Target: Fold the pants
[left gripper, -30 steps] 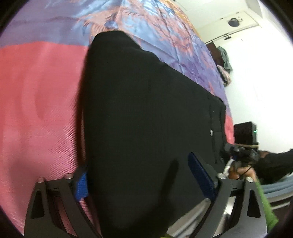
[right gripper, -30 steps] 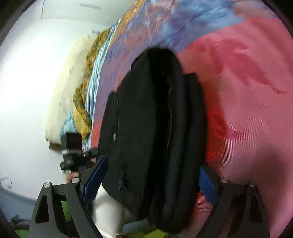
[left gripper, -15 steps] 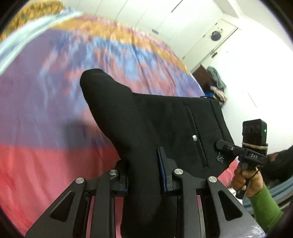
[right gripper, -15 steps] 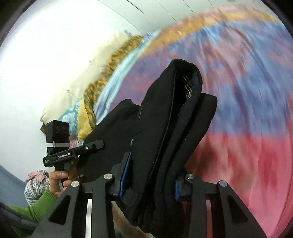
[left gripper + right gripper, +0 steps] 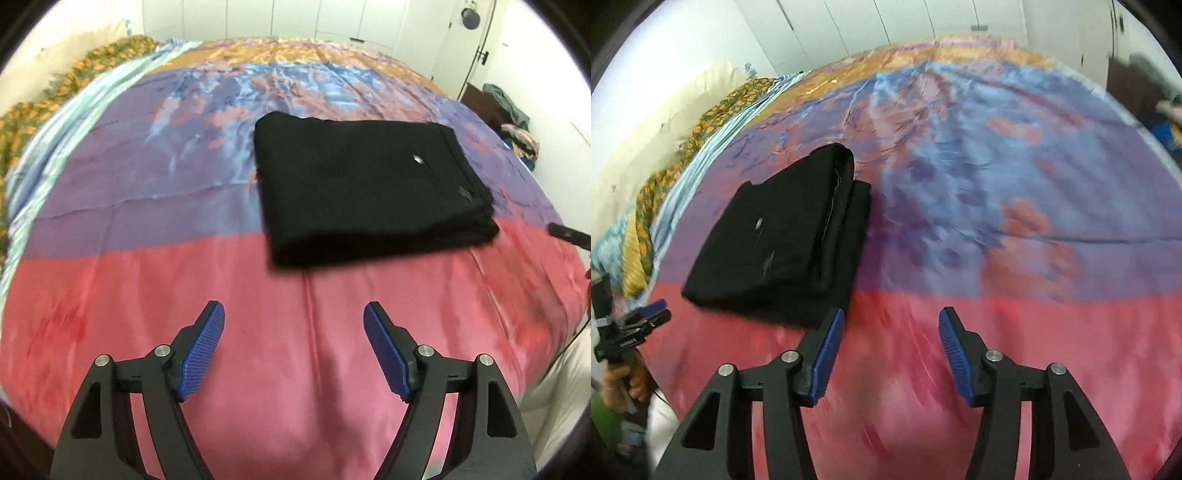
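While pants (image 5: 365, 192) lie folded | left gripper (image 5: 293, 328) spread, level | right gripper (image 5: 891, 334) spread

Almost no writing shows in either view. The one trace is in the right wrist view: a short line of pale lettering along the side of the left gripper (image 5: 646, 317), seen at the picture's left edge in the person's hand. It is blurred and too small to read. The black pants (image 5: 369, 192) carry pale specks on the top layer, but these form no letters that can be made out. The bedspread (image 5: 147, 258) bears a pattern only, no words.
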Available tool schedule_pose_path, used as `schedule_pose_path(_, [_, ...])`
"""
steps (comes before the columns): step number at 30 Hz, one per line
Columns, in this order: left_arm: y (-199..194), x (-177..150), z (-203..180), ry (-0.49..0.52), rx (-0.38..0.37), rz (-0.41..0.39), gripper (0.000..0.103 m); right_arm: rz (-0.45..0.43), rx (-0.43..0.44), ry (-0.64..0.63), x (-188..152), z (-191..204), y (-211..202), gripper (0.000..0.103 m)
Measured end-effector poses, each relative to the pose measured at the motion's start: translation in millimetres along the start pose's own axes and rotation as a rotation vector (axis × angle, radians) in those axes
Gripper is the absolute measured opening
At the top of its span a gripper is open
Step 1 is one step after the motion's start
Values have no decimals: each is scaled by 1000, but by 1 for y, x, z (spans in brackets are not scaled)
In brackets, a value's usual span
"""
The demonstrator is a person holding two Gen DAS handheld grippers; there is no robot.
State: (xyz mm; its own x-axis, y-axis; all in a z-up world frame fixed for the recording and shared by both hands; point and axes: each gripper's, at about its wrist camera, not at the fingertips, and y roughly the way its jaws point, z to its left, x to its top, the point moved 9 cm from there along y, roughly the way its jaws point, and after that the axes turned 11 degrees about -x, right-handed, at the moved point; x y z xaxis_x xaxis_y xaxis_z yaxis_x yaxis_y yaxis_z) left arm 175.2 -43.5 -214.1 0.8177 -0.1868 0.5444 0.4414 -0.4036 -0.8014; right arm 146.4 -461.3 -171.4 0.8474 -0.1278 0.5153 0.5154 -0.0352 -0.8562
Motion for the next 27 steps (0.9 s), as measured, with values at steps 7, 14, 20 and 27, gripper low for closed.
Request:
schedule_pose_path(7, [-82,4,-44,42,86,-184,100,-48,-11,-55,-52,43,-66,103])
schedule_pose_path(14, [-123,30,-48,75,185,-234,100,-280,-93,-191,-53,108,-127,103])
schedule_pose_path(20, [-169,26,-55,55,254,-464,101,-529,-120,-117,-31,121,-197,103])
schedule_pose_path(27, [-148,12,-70,68,190,-336,102,-411,-128,-82,-41,122,-179,103])
